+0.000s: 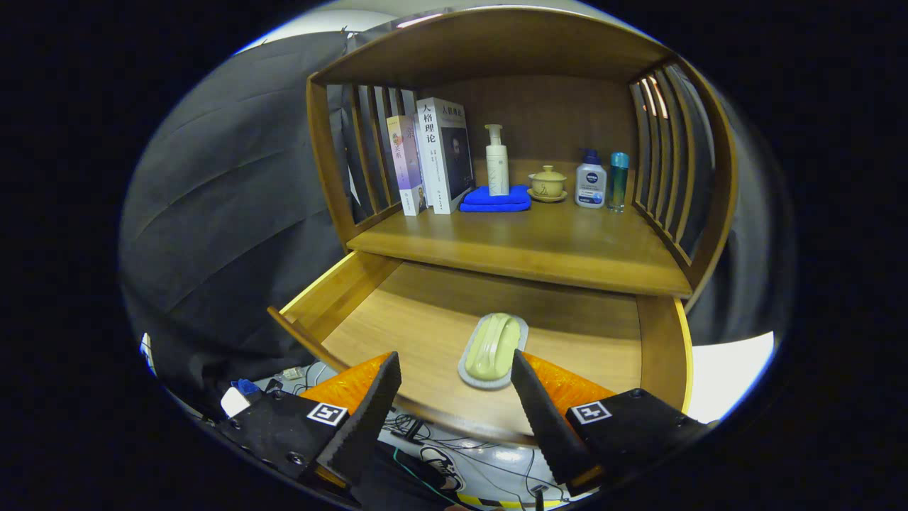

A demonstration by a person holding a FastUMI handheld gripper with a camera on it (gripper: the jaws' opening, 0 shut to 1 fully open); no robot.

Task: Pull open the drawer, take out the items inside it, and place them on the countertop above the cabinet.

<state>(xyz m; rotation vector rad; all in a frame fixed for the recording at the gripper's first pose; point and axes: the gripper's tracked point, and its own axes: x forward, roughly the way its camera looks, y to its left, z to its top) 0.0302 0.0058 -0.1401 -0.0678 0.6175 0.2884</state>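
The wooden drawer (355, 284) under the cabinet is pulled out toward me. Inside it lies a pale green soap bar (493, 345) on a grey oval dish (470, 369), near the drawer's front edge. My gripper (455, 363) hovers open above that front edge, with the soap dish just ahead of the fingers and partly between their tips. Nothing is held. Above the drawer is the cabinet's countertop (525, 245), a wooden shelf surface with slatted sides.
At the back of the countertop stand a few books (433, 156), a white pump bottle (496, 162) on a folded blue cloth (495, 199), a lidded tea cup (547, 184), a pump bottle (590, 181) and a teal bottle (618, 181). Cables and a shoe (438, 465) lie on the floor below.
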